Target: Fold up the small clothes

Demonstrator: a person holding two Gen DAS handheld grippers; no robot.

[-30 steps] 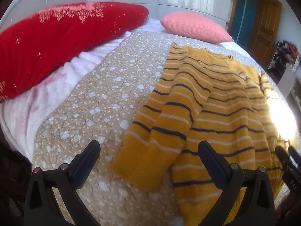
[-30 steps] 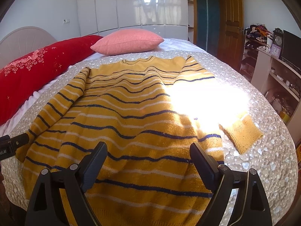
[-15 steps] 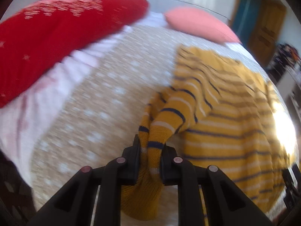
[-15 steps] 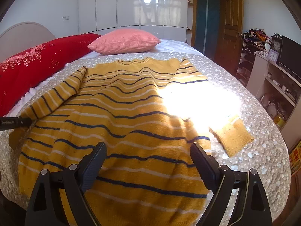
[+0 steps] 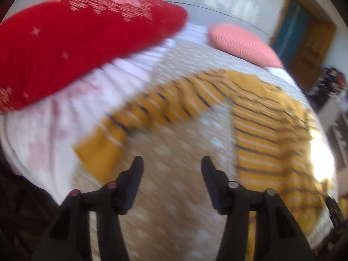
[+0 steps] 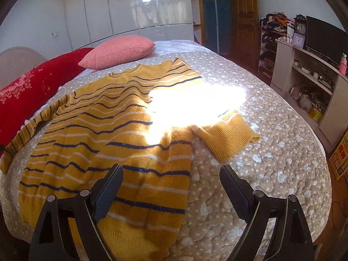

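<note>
A yellow sweater with navy and white stripes point(image 6: 113, 134) lies flat on the beige spotted bedspread point(image 6: 271, 152). Its left sleeve point(image 5: 139, 117) is stretched out sideways toward the white sheet, cuff point(image 5: 97, 154) at the end. Its right sleeve cuff point(image 6: 228, 137) lies beside the body on the right. My left gripper point(image 5: 171, 165) is open and empty, just short of the left cuff; this view is blurred. My right gripper point(image 6: 171, 176) is open and empty over the sweater's lower right hem.
A long red cushion point(image 5: 65, 45) lies along the left side of the bed, also in the right wrist view point(image 6: 26, 95). A pink pillow point(image 6: 117, 51) sits at the head. Shelves with a TV and clocks point(image 6: 308, 50) stand to the right. A sun patch point(image 6: 195, 102) washes out the sweater's middle.
My left gripper was shut on the left sleeve, pulled it out sideways to the left, then opened and let it go. My right gripper shifted right toward the right cuff.
</note>
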